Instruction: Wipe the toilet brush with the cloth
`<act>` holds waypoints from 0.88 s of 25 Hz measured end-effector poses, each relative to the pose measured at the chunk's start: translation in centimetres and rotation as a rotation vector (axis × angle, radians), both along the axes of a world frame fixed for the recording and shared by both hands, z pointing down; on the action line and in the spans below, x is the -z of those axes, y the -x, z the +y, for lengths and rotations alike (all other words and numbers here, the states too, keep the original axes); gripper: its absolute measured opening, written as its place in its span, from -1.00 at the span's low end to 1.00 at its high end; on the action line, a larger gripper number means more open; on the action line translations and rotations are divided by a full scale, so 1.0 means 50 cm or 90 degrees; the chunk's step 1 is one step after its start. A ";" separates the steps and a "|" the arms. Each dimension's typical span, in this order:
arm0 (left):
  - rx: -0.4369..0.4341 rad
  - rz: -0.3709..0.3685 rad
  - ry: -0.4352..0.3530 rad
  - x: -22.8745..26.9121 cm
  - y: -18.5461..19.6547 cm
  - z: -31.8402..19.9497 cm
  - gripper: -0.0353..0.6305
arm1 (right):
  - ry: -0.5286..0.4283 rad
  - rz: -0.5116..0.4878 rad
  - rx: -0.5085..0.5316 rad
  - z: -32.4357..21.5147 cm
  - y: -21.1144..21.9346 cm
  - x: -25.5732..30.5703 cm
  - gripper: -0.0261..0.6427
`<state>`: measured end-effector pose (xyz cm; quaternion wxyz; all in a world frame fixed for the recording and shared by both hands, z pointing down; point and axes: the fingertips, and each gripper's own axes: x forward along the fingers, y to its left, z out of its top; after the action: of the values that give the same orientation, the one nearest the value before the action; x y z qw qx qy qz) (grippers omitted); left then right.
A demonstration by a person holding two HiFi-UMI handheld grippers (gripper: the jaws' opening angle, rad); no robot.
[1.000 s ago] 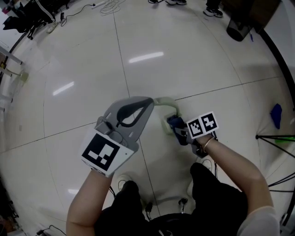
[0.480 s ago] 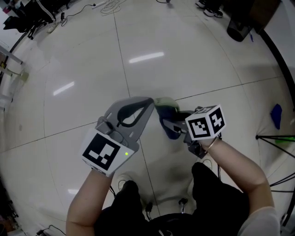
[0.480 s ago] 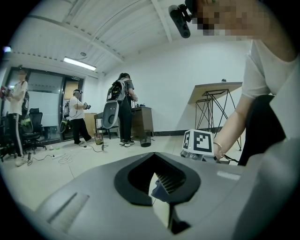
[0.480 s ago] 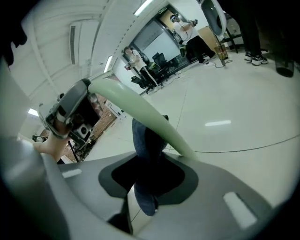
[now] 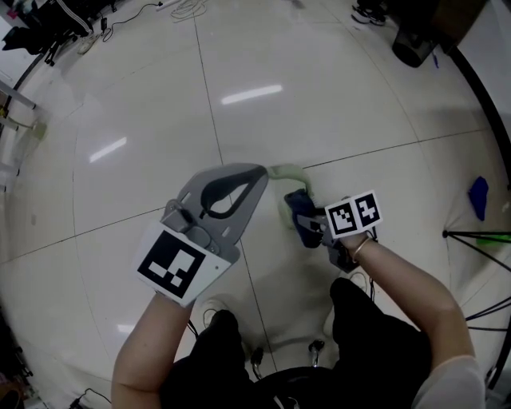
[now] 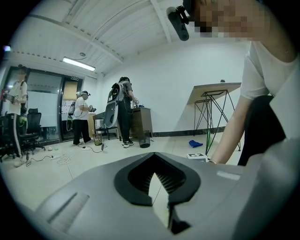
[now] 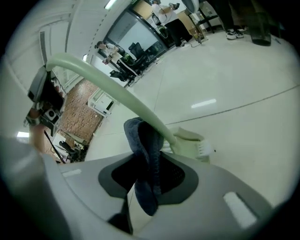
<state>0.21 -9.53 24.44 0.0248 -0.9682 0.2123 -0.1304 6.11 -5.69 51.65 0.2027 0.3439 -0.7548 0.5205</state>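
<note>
A pale green toilet brush (image 5: 289, 172) juts out from the tip of my left gripper (image 5: 260, 171) and bends down toward its head. In the left gripper view the jaws of the left gripper (image 6: 159, 190) are closed on a pale strip of the handle (image 6: 158, 201). My right gripper (image 5: 310, 225) is shut on a dark blue cloth (image 5: 299, 209). The right gripper view shows the cloth (image 7: 146, 150) folded against the handle (image 7: 117, 96), just above the bristled head (image 7: 193, 143), with the right gripper (image 7: 143, 190) below it.
The floor is glossy pale tile (image 5: 160, 120). A blue object (image 5: 477, 198) and green tripod legs (image 5: 479, 237) lie at the right. A black bin (image 5: 415, 46) stands at the top right, and cables and gear (image 5: 56, 24) at the top left. People stand far off (image 6: 123, 110).
My right gripper rose and turned toward the bend of the handle with the cloth, then came back down near the brush head. The left gripper barely moved.
</note>
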 end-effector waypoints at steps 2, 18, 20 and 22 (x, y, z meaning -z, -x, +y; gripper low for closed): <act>0.002 -0.004 -0.005 -0.003 0.001 0.000 -0.88 | 0.029 0.010 0.005 0.031 0.001 -0.039 -0.59; 0.064 0.052 -0.049 0.144 0.078 0.007 -0.88 | -0.369 0.108 0.058 0.030 -0.061 0.426 -0.60; 0.102 0.095 -0.059 0.199 0.111 0.005 -0.88 | -0.451 0.105 0.045 0.023 -0.037 0.537 -0.60; 0.133 0.154 -0.063 0.258 0.138 0.017 -0.88 | -0.517 0.103 0.030 0.024 -0.011 0.634 -0.60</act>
<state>-6.67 -8.67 11.55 0.0329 -0.9470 0.3195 -0.0038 6.66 -4.47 19.94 0.1208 0.4184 -0.8881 0.1468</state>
